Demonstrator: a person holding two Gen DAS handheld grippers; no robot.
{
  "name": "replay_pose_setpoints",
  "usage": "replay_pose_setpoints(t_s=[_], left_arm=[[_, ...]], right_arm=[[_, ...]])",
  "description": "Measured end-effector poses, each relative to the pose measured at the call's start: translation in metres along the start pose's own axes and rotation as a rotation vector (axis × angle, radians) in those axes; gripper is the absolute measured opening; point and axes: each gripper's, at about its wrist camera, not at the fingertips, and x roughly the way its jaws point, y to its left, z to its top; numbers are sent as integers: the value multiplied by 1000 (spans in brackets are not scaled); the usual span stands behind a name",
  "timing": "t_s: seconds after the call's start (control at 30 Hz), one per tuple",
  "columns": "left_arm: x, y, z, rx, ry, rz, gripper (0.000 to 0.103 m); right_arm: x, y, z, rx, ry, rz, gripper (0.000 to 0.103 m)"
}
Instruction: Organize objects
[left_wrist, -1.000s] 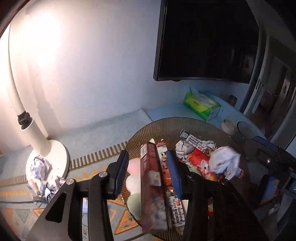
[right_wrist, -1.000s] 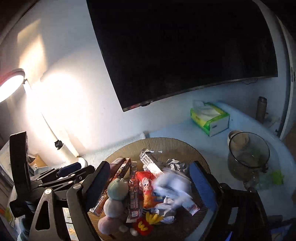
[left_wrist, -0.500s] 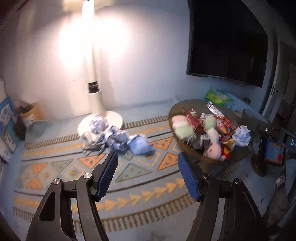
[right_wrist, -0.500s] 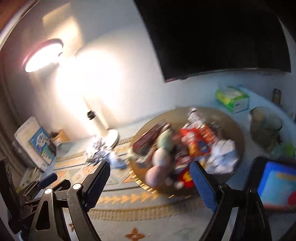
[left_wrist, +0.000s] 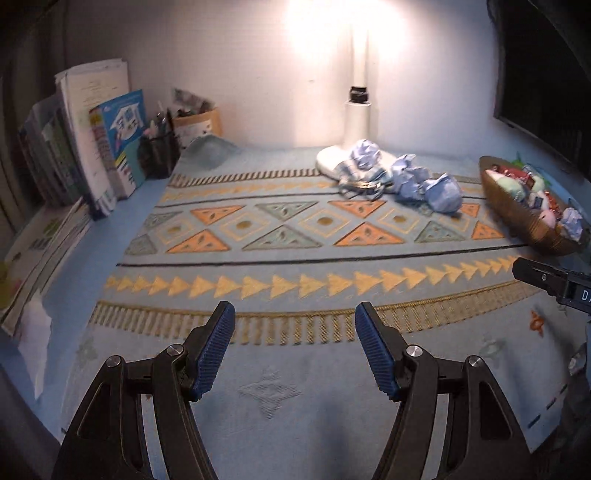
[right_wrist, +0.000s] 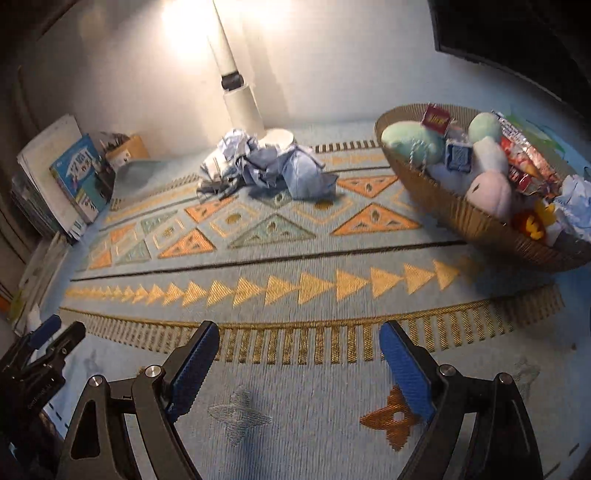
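Crumpled paper (left_wrist: 424, 182) lies well beyond both grippers' (left_wrist: 293, 325) parted, empty fingers (right_wrist: 195, 362).

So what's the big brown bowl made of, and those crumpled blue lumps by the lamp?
The bowl looks woven, perhaps rattan or wicker: fine brown ribs run up its side, with a dull sheen. The crumpled lumps look like scrunched paper, pale blue and white, matte, with sharp creases; the smoother blue one could be cloth. The picture is too soft to be sure.
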Motion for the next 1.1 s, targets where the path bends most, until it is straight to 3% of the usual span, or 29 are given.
replay_pose_setpoints(t_s=[0.17, 0.27, 0.4, 0.47, 0.53, 0.57, 0.8, 0.93, 1.1], left_arm=[[24, 24, -10, -22, 46, 98, 66], [42, 31, -7, -41, 117, 86, 67], [52, 32, -6, -57, 129, 87, 72], [55, 32, -6, -67, 142, 85, 92], [63, 38, -5, -96, 180, 75, 103], [65, 42, -4, -126, 193, 44, 103], [70, 44, -3, -127, 168, 42, 103], [70, 47, -2, -130, 169, 35, 103], [72, 48, 0, -118, 169, 28, 103]], right_arm=[[13, 2, 3, -15, 42, -51, 88], [16, 7, 4, -42, 51, -72, 93], [24, 15, 6, -93, 83, -134, 102], [27, 14, 8, -105, 96, -137, 103], [29, 13, 12, -129, 122, -118, 103], [31, 12, 13, -139, 132, -107, 103], [31, 12, 12, -138, 113, -106, 103], [33, 15, 9, -167, 13, -91, 103], [33, 15, 11, -166, 14, -90, 103]])
